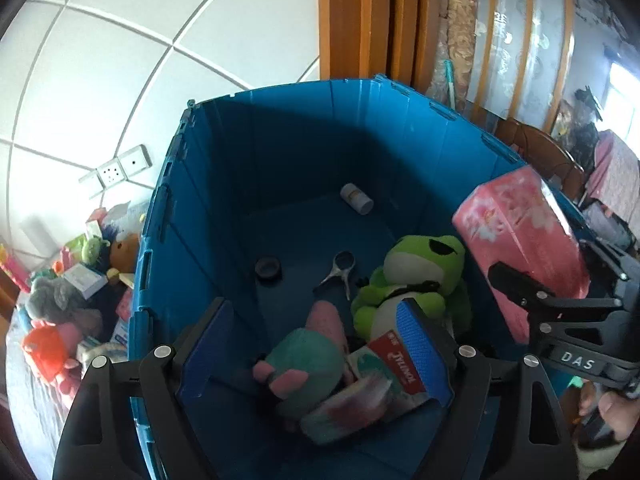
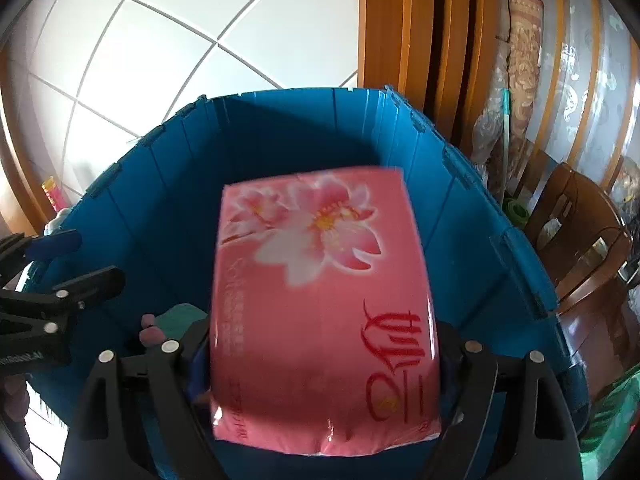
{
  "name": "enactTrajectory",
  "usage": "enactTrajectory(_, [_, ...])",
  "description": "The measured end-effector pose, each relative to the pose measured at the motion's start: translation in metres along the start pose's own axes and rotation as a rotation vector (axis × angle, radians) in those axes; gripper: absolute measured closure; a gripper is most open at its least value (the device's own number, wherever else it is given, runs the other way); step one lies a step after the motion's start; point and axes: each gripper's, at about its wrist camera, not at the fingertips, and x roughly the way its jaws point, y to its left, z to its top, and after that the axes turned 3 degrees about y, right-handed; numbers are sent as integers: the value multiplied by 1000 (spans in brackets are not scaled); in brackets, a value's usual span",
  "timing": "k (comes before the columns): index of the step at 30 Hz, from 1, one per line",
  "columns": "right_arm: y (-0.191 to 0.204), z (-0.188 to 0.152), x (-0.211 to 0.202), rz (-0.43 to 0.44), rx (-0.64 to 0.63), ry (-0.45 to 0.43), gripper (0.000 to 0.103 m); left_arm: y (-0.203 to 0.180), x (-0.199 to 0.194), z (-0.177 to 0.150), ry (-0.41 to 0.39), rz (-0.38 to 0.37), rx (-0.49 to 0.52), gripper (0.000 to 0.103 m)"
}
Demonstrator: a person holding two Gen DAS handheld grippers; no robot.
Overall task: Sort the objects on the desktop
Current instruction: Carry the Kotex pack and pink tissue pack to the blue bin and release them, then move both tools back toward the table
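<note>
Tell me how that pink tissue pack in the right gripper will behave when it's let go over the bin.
The pink tissue pack looks soft and light, so it should drop without bouncing much. Its glossy film wrap probably makes it slippery between the right gripper fingers. Landing on the green frog plush in the blue bin, it may tip sideways.

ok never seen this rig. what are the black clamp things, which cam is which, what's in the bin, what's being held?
No robot here: a person holds a two-finger gripper in each hand, with a fisheye camera on each looking forward along its fingers.

In the left wrist view, the left gripper is open and empty above a blue bin. In the bin lie a green frog plush, small scissors, a white bottle on its side, a dark ring-shaped object, a teal-and-pink plush and a Tylenol box.

In the right wrist view, the right gripper is shut on a pink tissue pack, held over the same bin. More toys lie outside the bin, at the left of the left view.
</note>
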Motion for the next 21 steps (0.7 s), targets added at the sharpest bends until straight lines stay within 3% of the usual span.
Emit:
enactTrajectory(6, [-4,-2,-4,-7,31,-42,0,3,2,-2,3,-6,-20,18])
enactTrajectory(12, [-8,-2,-7,-2,59,-64,0,5,2,-4,-6,-2,-32,18])
enactTrajectory(19, [3,1,-19,-6,53,-100,0,27,-38,-6,-129,9,-108,16])
enactTrajectory(21, [10,3,-27,1,51,-130,0,40,-58,-8,-196,34,-136,5])
